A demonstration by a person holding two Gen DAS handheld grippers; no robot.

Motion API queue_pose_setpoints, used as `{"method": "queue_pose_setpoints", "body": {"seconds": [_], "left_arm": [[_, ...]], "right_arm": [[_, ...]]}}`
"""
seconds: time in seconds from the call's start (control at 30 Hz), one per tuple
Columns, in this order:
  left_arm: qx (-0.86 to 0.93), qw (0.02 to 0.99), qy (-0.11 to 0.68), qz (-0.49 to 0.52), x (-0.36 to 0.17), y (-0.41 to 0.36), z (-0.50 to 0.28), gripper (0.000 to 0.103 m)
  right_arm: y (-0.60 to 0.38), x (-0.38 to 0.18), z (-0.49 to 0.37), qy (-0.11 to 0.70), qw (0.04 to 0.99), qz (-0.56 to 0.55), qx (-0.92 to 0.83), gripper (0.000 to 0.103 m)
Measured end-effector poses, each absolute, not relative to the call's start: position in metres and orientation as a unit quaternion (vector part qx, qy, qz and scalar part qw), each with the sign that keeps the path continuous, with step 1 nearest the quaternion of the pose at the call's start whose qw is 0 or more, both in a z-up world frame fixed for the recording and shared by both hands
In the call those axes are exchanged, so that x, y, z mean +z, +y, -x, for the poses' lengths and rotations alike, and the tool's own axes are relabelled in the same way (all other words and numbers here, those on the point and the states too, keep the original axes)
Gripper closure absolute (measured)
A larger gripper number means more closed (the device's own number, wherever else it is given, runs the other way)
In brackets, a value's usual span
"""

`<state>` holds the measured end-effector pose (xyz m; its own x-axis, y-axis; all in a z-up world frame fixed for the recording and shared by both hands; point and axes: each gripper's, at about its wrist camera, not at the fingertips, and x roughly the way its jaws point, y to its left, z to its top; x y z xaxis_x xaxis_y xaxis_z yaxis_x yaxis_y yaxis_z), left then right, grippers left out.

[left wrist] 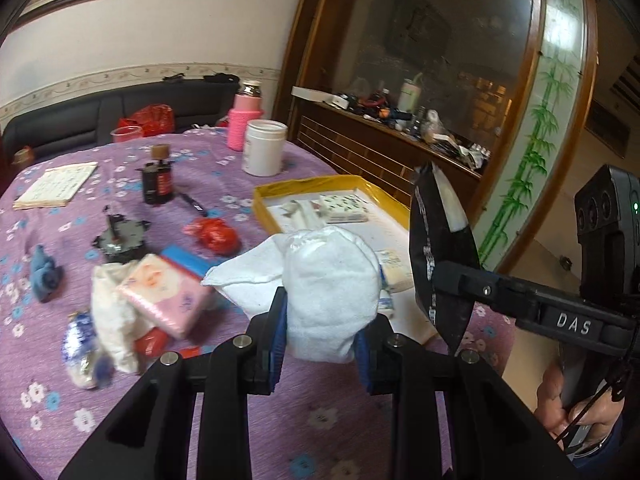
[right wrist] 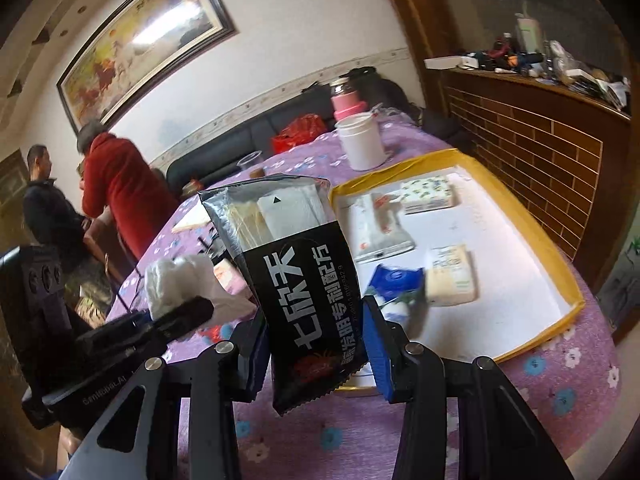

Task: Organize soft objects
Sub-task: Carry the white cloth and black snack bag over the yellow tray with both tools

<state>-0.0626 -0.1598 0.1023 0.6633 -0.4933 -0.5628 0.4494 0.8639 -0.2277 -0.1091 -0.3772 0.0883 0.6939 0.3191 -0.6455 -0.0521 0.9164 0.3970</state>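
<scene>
Left wrist view: my left claw (left wrist: pixel 320 332) is clenching a bunched white towel (left wrist: pixel 328 280), holding it above the purple tabletop (left wrist: pixel 200 184) near the yellow-rimmed tray (left wrist: pixel 280 190). Meanwhile my right claw (right wrist: pixel 316 344) is gripping an upright black packet (right wrist: pixel 296 272) just beside that tray's near edge.

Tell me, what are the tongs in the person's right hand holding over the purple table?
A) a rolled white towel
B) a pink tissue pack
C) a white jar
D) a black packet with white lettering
D: the right tongs are clamped on the black packet, while the white towel sits in the left tongs.
</scene>
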Motion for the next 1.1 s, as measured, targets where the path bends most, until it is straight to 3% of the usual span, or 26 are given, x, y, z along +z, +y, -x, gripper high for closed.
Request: {"method": "queue_pose_setpoints", "body": {"seconds": [0.57, 1.1], "left_arm": [[-0.300, 0.881, 0.365, 0.007, 0.085, -0.257, 0.004, 0.075], [-0.301, 0.869, 0.391, -0.015, 0.047, -0.268, -0.010, 0.075]], "right_arm": [[-0.444, 0.075, 0.085, 0.383, 0.900, -0.207, 0.027, 0.057], [-0.459, 0.032, 0.017, 0.439, 0.880, -0.183, -0.009, 0.057]]}}
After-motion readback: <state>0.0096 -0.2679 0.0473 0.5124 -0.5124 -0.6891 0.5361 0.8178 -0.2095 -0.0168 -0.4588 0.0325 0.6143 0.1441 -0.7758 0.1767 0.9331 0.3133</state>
